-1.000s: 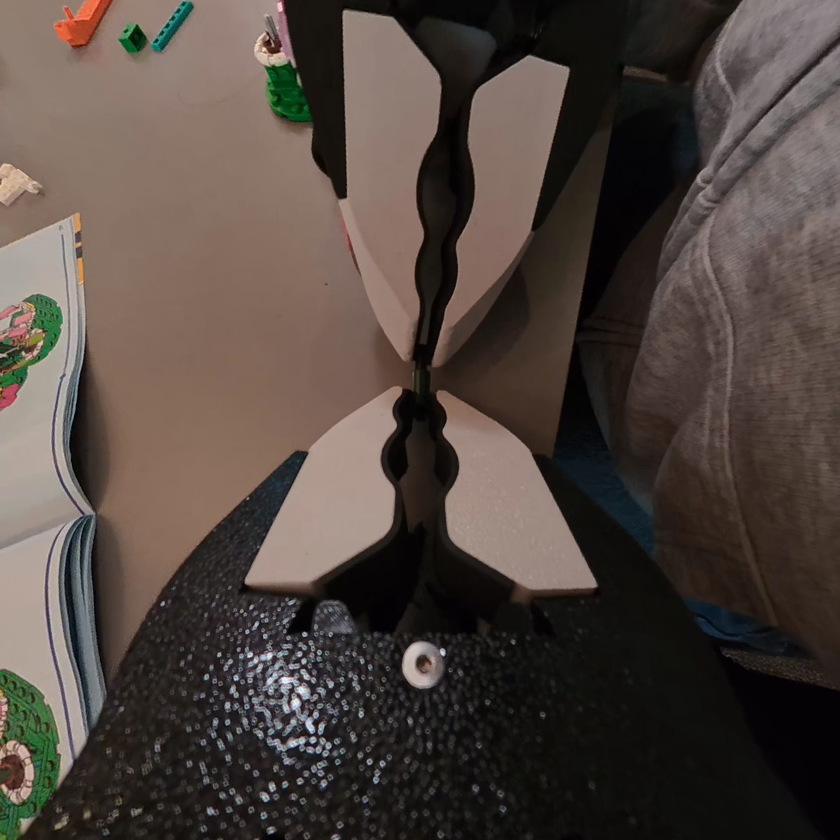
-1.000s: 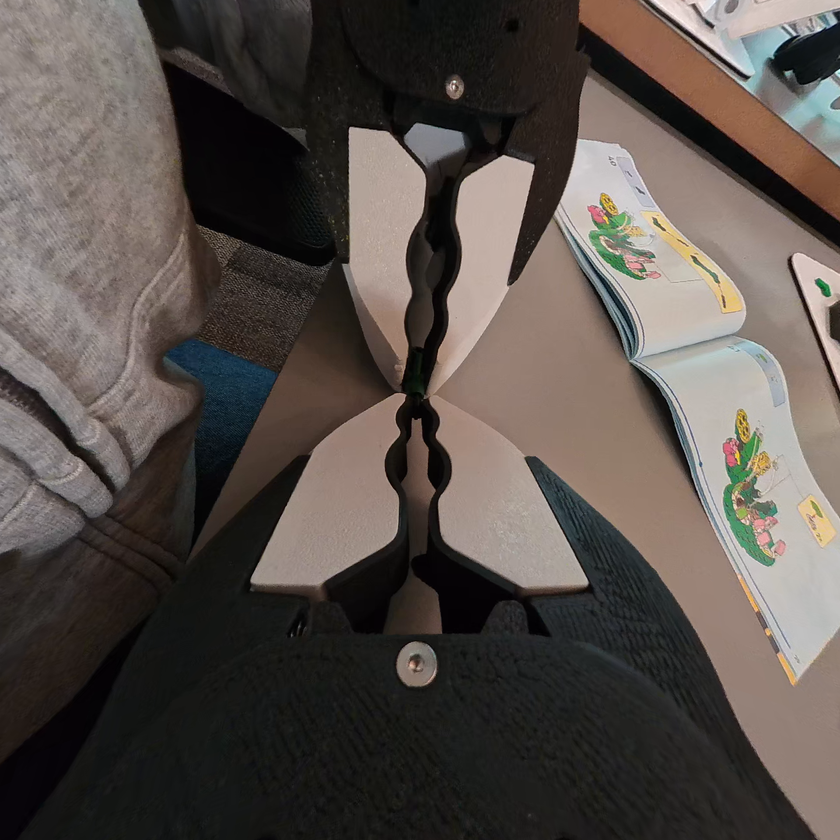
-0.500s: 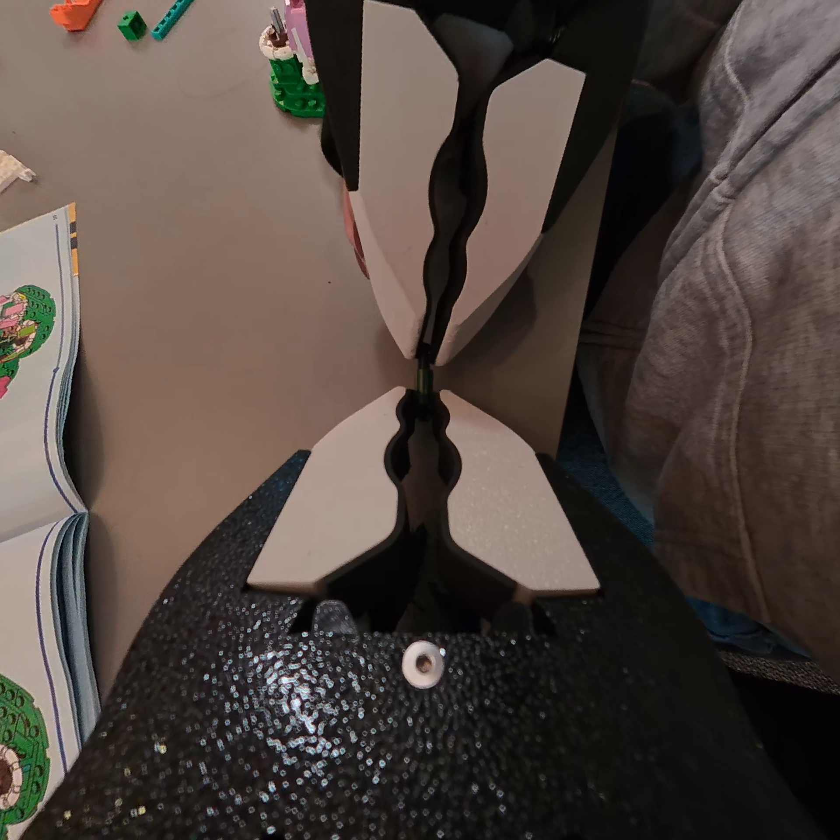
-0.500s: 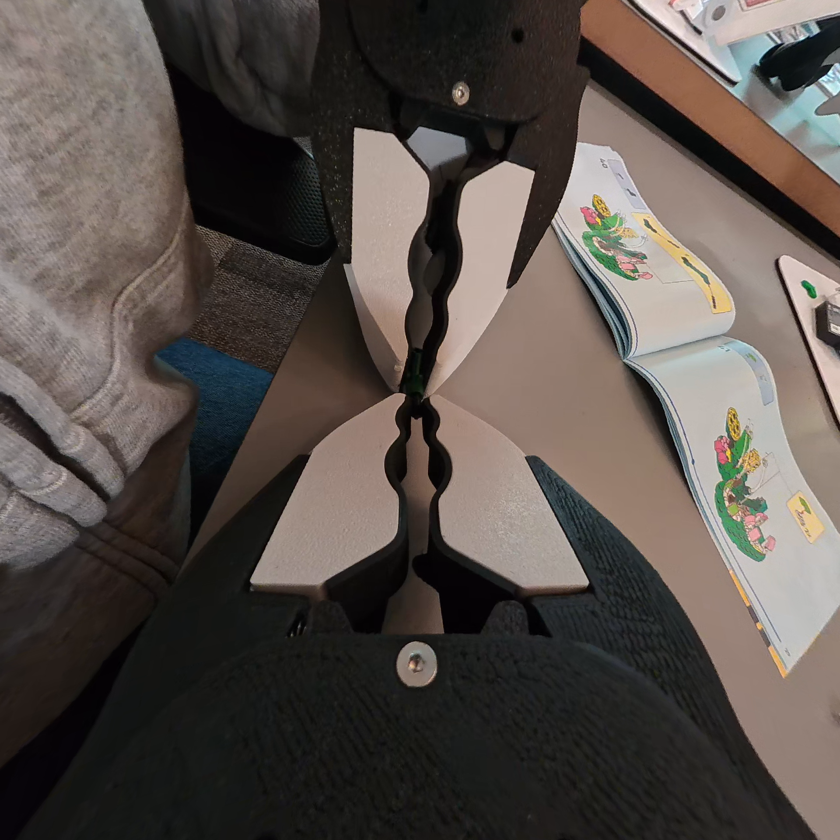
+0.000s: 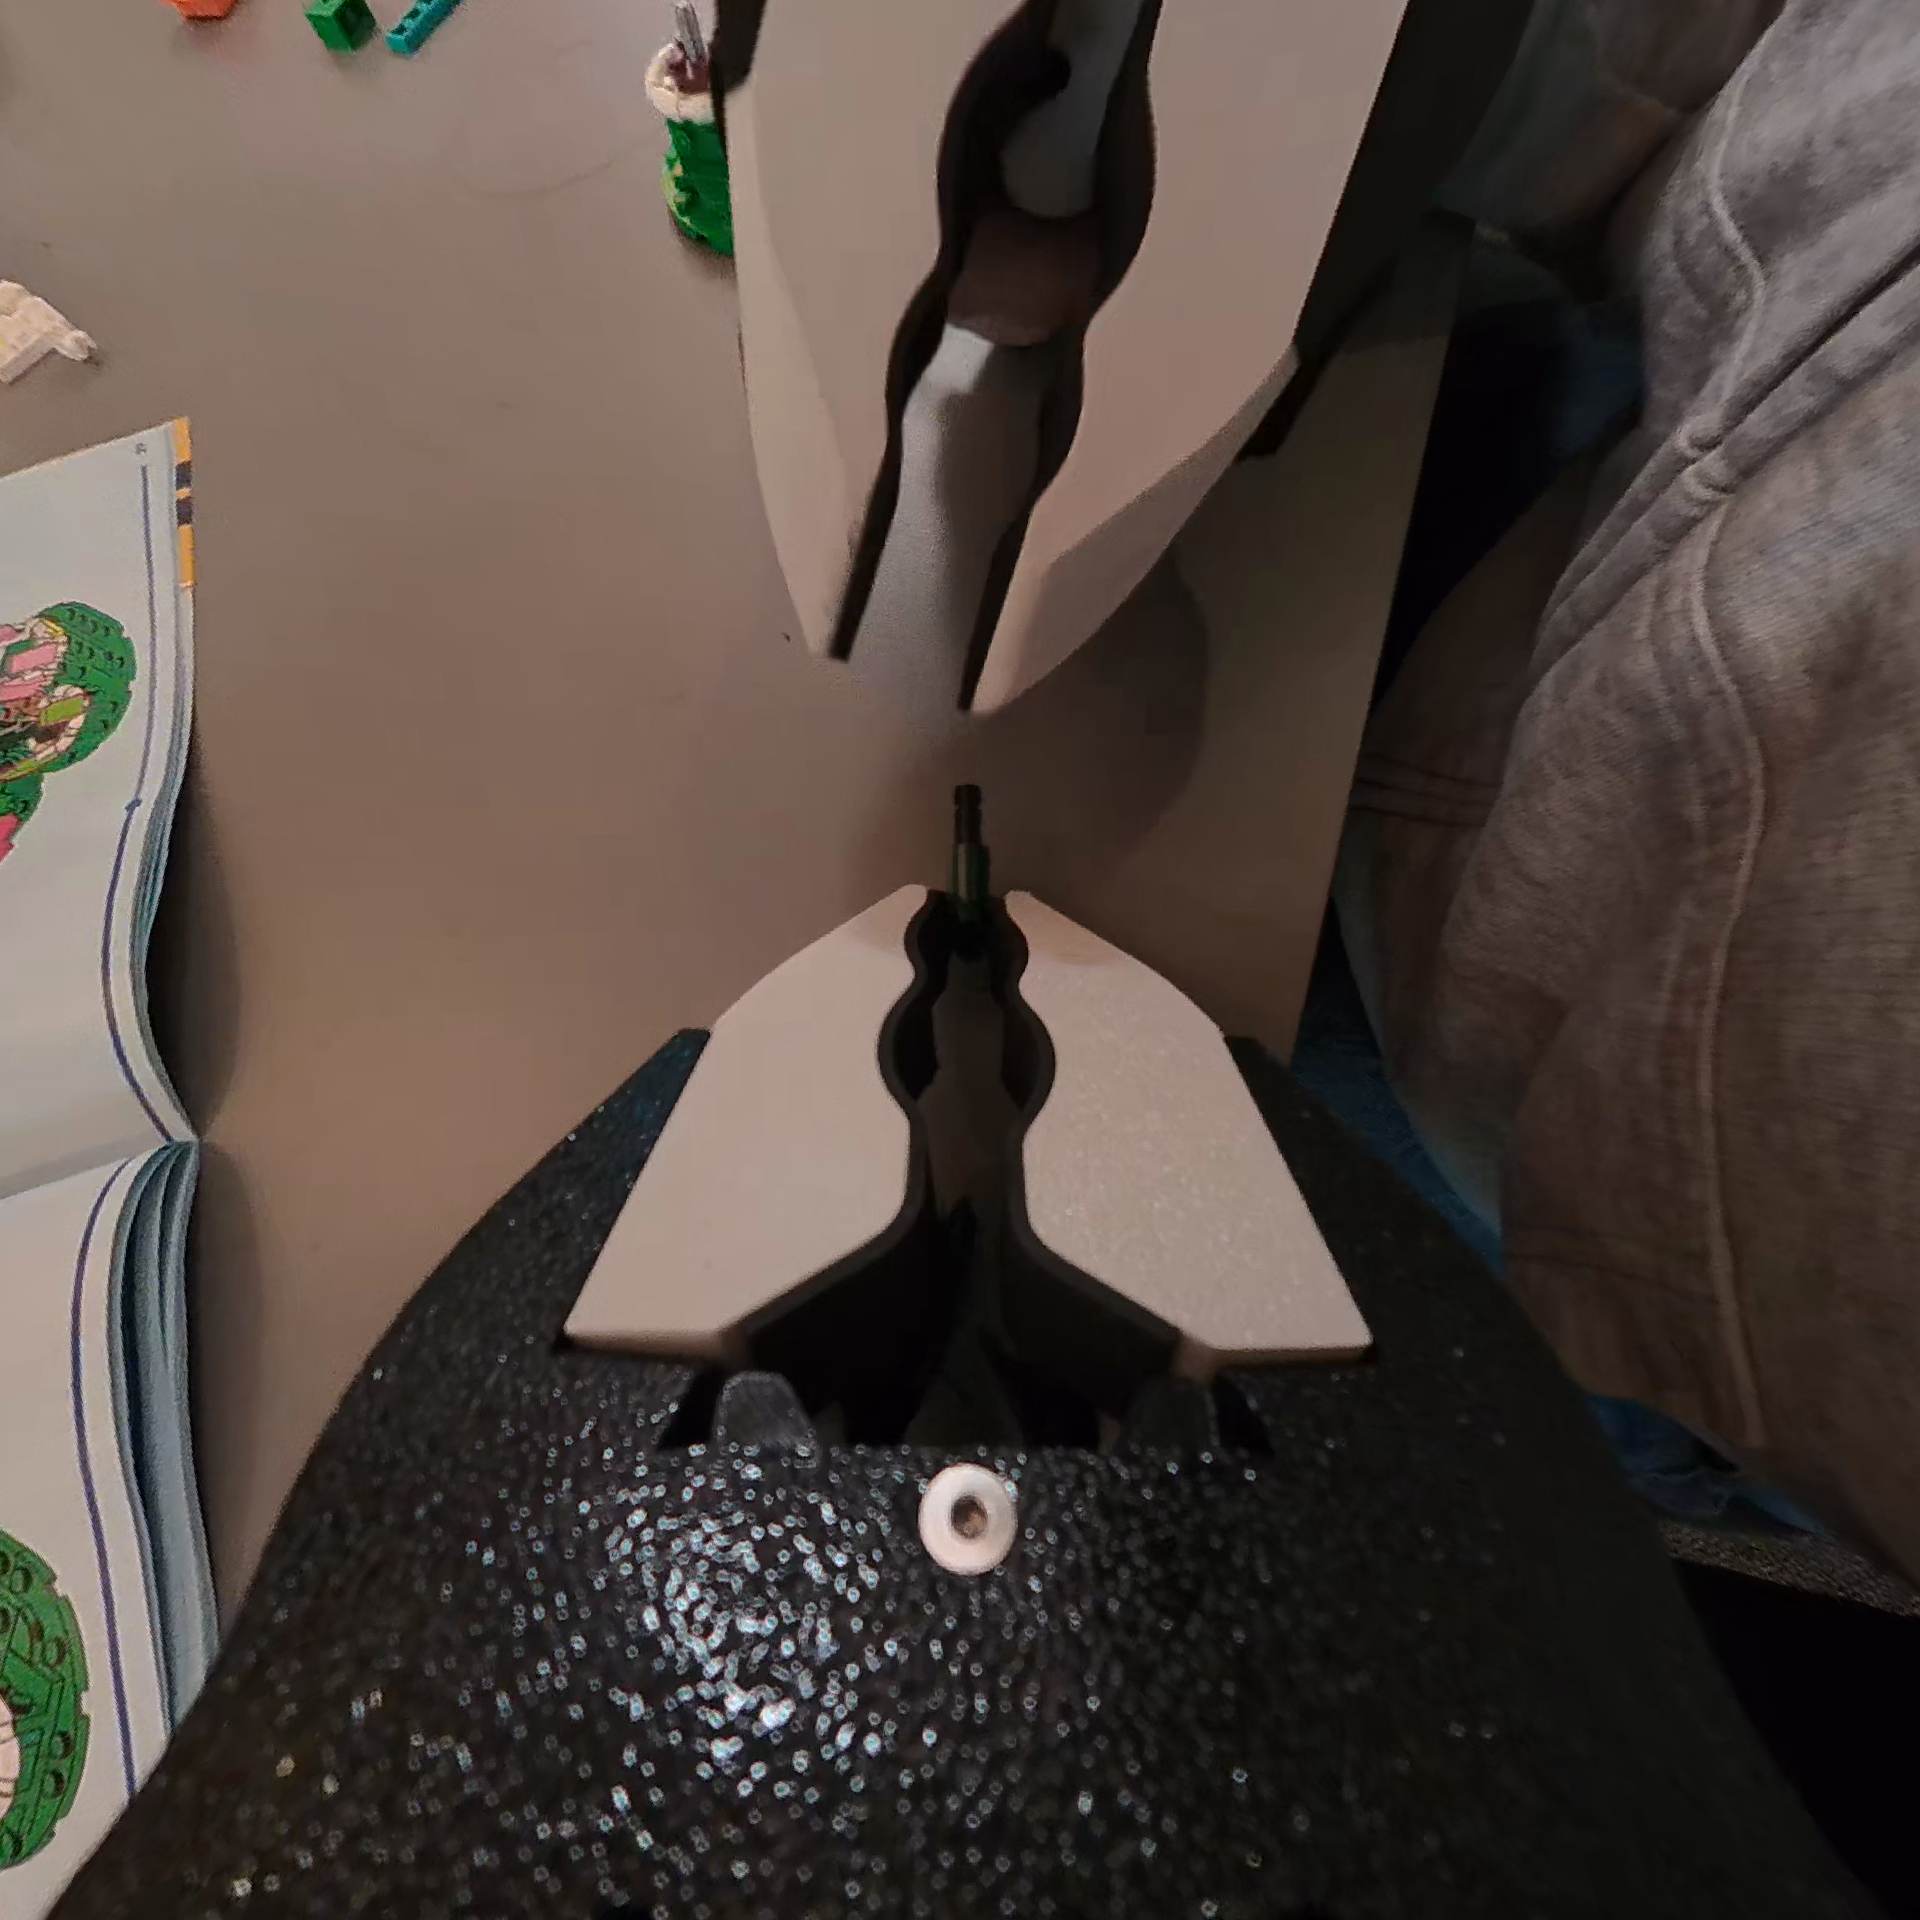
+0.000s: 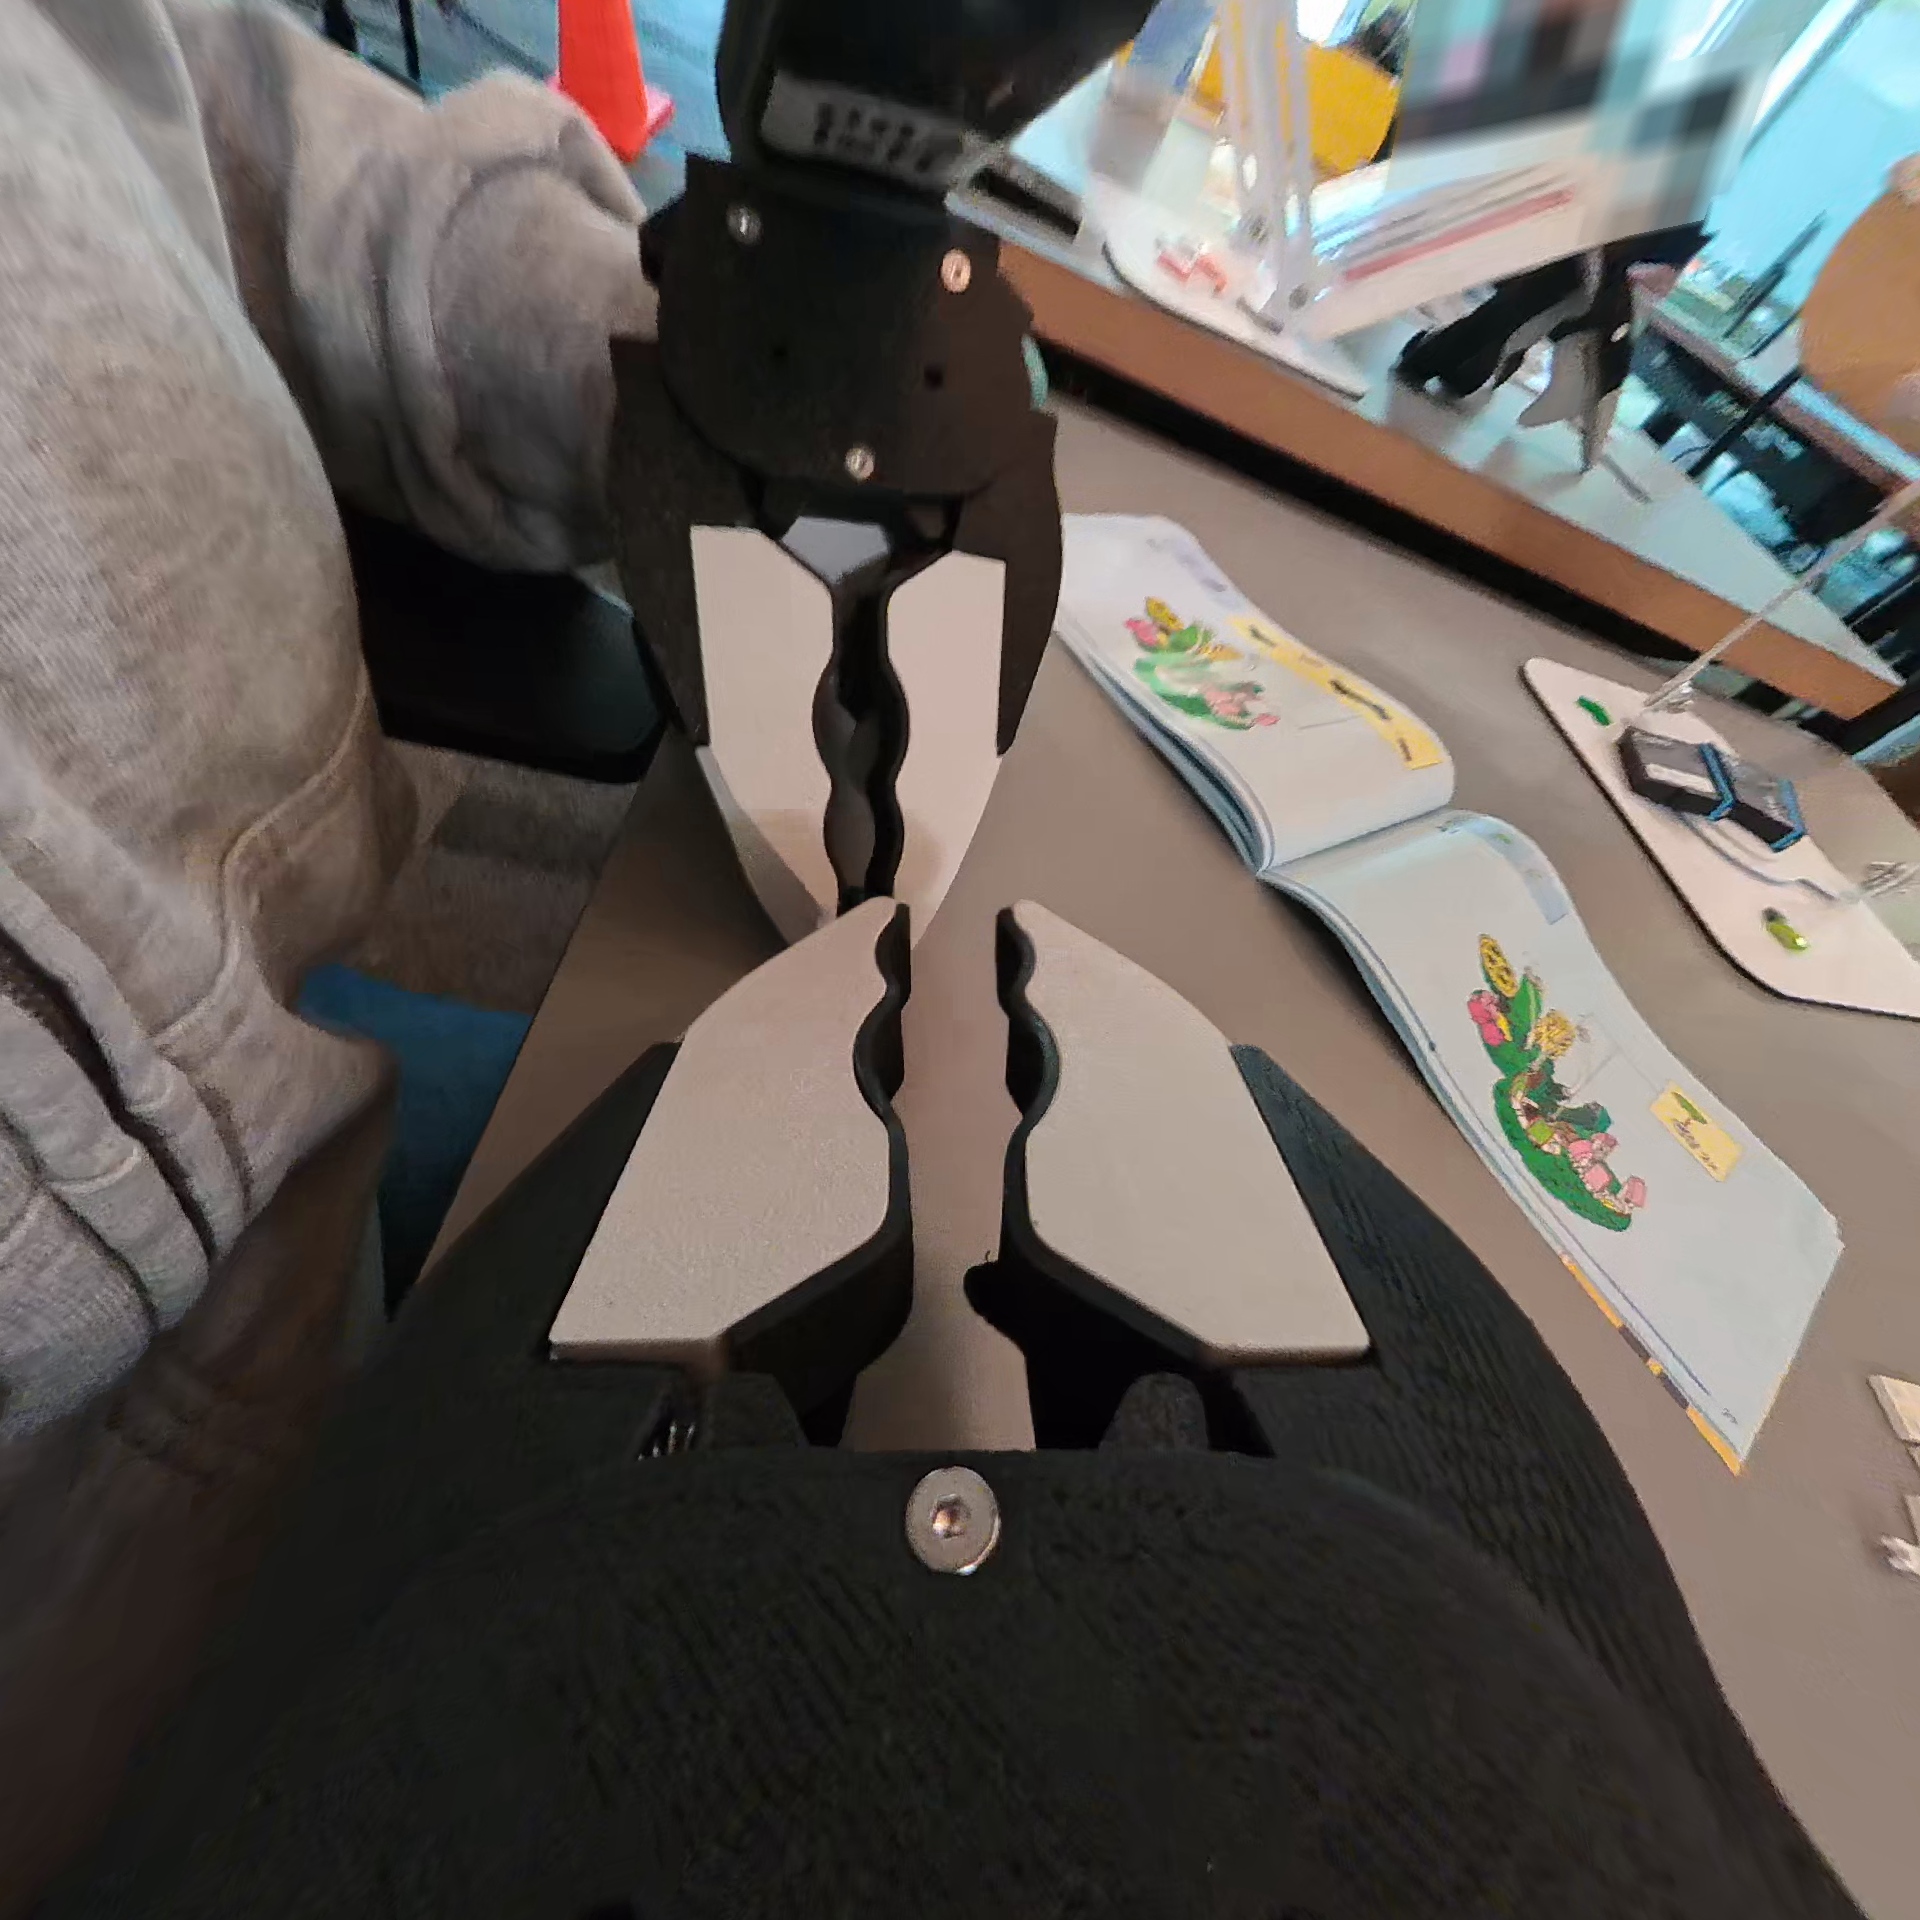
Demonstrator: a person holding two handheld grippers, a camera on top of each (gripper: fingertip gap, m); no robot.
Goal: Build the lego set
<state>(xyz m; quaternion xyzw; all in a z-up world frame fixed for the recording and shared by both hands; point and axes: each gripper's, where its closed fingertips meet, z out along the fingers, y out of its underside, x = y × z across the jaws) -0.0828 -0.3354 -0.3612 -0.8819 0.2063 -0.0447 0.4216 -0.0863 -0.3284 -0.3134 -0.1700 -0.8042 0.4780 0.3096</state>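
My left gripper [image 5: 966, 902] is shut on a thin dark green Lego pin [image 5: 968, 842], which sticks out forward from its fingertips above the grey table [image 5: 468, 623]. My right gripper [image 5: 904, 681] faces it from the far side, open and empty, with a small gap between its tips and the pin's end. In the right wrist view my right gripper [image 6: 953, 920] has its jaws apart, and the left gripper [image 6: 862, 883] stands shut just beyond its left fingertip. The pin is hidden there.
An open instruction booklet [image 5: 94, 831] lies on the table, also in the right wrist view [image 6: 1455, 935]. A green Lego build [image 5: 694, 177] and loose pieces [image 5: 338, 21] lie far left. A person's grey sweatshirt [image 5: 1714, 727] is past the table edge. A white tray [image 6: 1714, 852] is at right.
Both grippers held the green pin tip to tip. My right gripper has opened, let go of it and drawn back. My left gripper still holds the pin.
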